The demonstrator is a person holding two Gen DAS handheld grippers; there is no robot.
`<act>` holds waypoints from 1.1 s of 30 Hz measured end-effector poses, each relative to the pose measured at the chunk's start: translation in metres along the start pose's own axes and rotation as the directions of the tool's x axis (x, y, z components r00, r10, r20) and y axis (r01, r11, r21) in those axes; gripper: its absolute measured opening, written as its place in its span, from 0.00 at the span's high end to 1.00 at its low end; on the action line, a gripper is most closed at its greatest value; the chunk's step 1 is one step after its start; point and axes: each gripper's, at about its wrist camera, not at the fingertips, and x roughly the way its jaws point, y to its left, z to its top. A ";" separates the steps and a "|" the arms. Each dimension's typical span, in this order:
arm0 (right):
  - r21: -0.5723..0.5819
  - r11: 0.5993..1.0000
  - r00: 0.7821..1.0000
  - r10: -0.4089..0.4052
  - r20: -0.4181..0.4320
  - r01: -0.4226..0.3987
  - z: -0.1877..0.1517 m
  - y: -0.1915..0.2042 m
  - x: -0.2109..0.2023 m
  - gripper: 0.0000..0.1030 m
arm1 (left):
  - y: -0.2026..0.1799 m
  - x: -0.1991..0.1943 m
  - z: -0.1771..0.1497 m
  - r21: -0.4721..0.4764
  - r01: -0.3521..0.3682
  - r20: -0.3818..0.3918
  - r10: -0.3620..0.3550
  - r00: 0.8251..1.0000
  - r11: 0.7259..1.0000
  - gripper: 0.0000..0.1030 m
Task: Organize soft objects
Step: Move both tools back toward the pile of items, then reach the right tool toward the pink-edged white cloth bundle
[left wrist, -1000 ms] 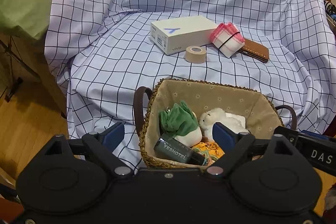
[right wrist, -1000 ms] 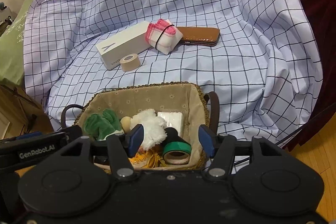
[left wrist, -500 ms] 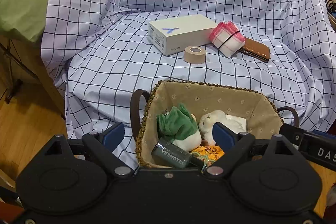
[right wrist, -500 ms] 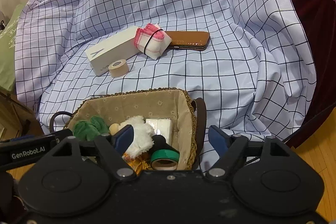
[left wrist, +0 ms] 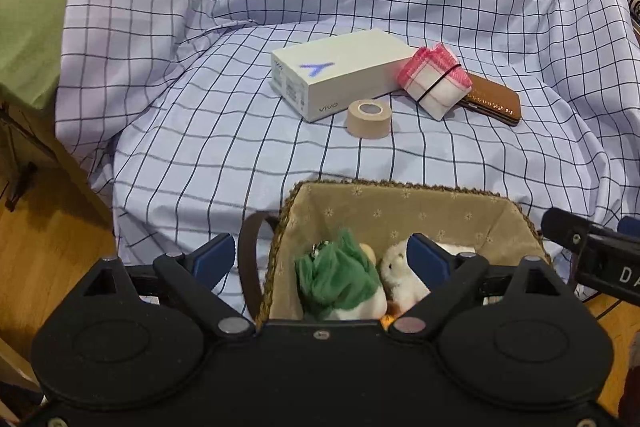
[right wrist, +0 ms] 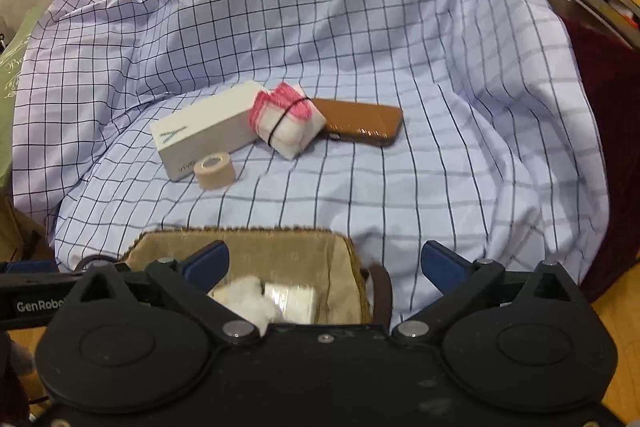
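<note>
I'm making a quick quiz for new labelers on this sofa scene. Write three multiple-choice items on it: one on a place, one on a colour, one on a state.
1. Where is the roll of tape?
A. In the basket
B. On the checked sheet, in front of the white box
C. On top of the brown case

2. What colour is the edging on the folded cloth bundle?
A. Pink
B. Blue
C. Yellow

3. How does the right gripper stand?
A. Shut on the bundle
B. Shut on the basket handle
C. Jaws apart, holding nothing

Answers:
1 B: the roll of tape lies on the checked sheet before the white box, outside the basket.
2 A: the bundle, tied with a black band, has pink edges.
3 C: the right gripper is opening, with nothing between its pads.
</note>
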 end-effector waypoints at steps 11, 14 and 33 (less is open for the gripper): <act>0.010 1.000 0.999 -0.002 -0.033 0.002 0.051 -0.006 0.052 0.01 | -0.001 0.046 0.039 0.007 0.019 -0.042 -0.019 0.999 1.000 0.13; 0.009 1.000 0.998 0.000 -0.066 0.001 0.062 -0.005 0.069 0.01 | -0.004 0.061 0.049 0.018 0.025 -0.056 -0.024 0.998 1.000 0.13; -0.083 0.991 0.993 -0.112 -0.033 0.109 0.145 0.012 0.161 0.01 | -0.001 0.149 0.082 0.022 0.015 -0.207 -0.010 0.978 1.000 0.13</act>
